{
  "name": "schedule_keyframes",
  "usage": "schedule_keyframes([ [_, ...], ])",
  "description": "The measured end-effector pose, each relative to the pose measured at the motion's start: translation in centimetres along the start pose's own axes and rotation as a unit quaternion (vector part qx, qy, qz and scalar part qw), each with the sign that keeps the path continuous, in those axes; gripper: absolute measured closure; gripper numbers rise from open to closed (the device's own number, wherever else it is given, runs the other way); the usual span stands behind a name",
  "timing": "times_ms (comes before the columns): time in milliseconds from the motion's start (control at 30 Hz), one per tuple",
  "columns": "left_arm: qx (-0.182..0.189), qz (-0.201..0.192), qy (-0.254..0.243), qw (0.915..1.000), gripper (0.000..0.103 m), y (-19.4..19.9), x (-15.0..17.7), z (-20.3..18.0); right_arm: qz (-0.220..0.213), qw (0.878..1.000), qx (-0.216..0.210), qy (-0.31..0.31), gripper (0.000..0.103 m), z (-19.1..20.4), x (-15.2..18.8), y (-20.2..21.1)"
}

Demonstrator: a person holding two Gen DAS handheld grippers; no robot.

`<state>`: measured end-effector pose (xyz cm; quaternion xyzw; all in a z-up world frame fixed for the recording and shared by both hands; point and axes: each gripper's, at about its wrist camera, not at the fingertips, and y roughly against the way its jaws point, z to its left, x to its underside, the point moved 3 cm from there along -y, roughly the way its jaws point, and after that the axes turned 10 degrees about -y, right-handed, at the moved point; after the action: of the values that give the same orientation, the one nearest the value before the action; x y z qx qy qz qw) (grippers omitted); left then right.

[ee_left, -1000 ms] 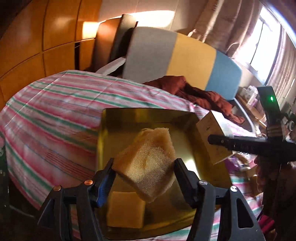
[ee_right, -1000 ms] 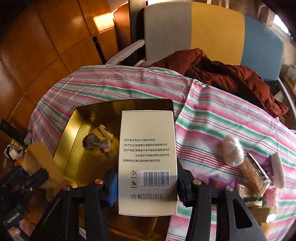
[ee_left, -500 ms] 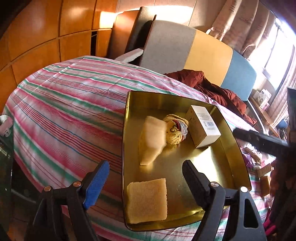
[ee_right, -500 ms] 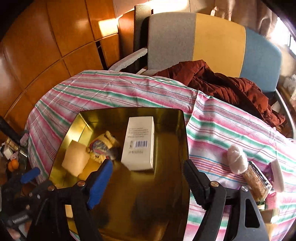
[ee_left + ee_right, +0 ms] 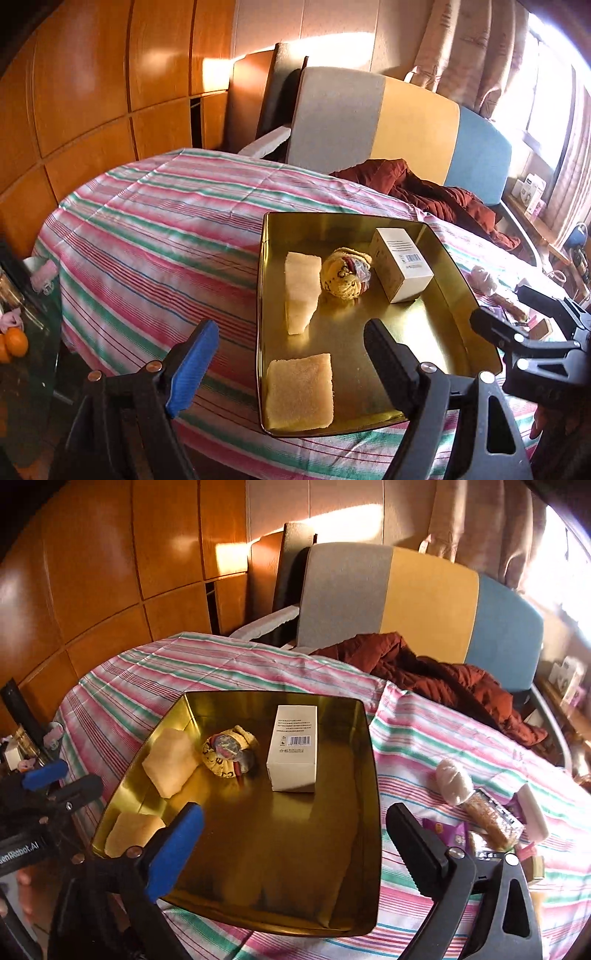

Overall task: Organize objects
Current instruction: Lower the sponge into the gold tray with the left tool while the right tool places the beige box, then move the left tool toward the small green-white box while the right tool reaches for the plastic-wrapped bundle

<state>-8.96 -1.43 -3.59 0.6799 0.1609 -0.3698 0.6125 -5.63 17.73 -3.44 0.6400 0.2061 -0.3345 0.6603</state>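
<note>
Above the gold tray's (image 5: 371,794) near rim, both tools (image 5: 288,341) (image 5: 295,823) hang spread, empty.

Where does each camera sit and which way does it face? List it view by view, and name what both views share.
Left wrist: on the left gripper, looking forward over the table at the gold tray from its left near corner; its own open fingers show, and the right gripper at the right edge.
Right wrist: on the right gripper, facing the tray from its near side; its open fingers show, the left gripper at the left edge.
Shared: tray, white box, two sponges, striped tablecloth.
</note>
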Motion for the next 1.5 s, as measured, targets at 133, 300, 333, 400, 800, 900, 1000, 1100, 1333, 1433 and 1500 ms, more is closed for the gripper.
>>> schedule_keyframes([
  [133, -0.014, -0.013, -0.022, 0.9996, 0.021, 0.7, -0.2, -0.7, -0.011, 1.0, 0.006, 0.004, 0.003, -0.1, 0.7, 0.9],
  [300, -0.011, -0.02, -0.04, 0.9989, 0.021, 1.3, -0.2, -1.8, -0.017, 1.0, -0.002, -0.006, 0.003, -0.7, 1.4, 2.0],
  [333, -0.009, -0.02, -0.043, 0.9988, 0.021, 1.3, -0.2, -2.0, -0.017, 1.0, -0.002, -0.009, 0.003, -0.9, 1.6, 2.2],
  [400, -0.005, -0.02, -0.047, 0.9987, 0.021, 1.4, -0.2, -2.5, -0.018, 1.0, -0.003, -0.014, 0.003, -1.2, 1.9, 2.5],
  [800, 0.02, -0.009, -0.074, 0.997, 0.021, 1.2, 0.3, -5.1, -0.022, 0.998, 0.007, -0.051, 0.003, -4.3, 2.9, 4.0],
  [900, 0.032, -0.003, -0.079, 0.9964, 0.021, 1.0, 0.4, -5.8, -0.023, 0.998, 0.015, -0.064, 0.003, -5.6, 3.1, 4.2],
  [1000, 0.042, 0.003, -0.082, 0.9957, 0.021, 0.7, 0.6, -6.4, -0.02, 0.996, 0.027, -0.078, 0.003, -7.3, 3.4, 4.3],
  [1100, 0.054, 0.012, -0.079, 0.9953, 0.021, 0.4, 0.8, -6.8, -0.016, 0.994, 0.042, -0.102, 0.003, -9.6, 3.7, 4.5],
  [1333, 0.072, 0.015, -0.1, 0.9923, 0.021, 0.2, 0.9, -8.2, -0.026, 0.98, 0.087, -0.177, 0.003, -17.8, 3.9, 6.6],
  [1433, 0.082, 0.01, -0.12, 0.9893, 0.021, 0.3, 0.6, -9.4, -0.035, 0.969, 0.115, -0.215, 0.003, -22.3, 3.8, 8.0],
  [1500, 0.094, 0.007, -0.133, 0.9866, 0.021, 0.4, 0.4, -10.6, -0.043, 0.96, 0.134, -0.241, 0.003, -25.4, 3.8, 9.0],
])
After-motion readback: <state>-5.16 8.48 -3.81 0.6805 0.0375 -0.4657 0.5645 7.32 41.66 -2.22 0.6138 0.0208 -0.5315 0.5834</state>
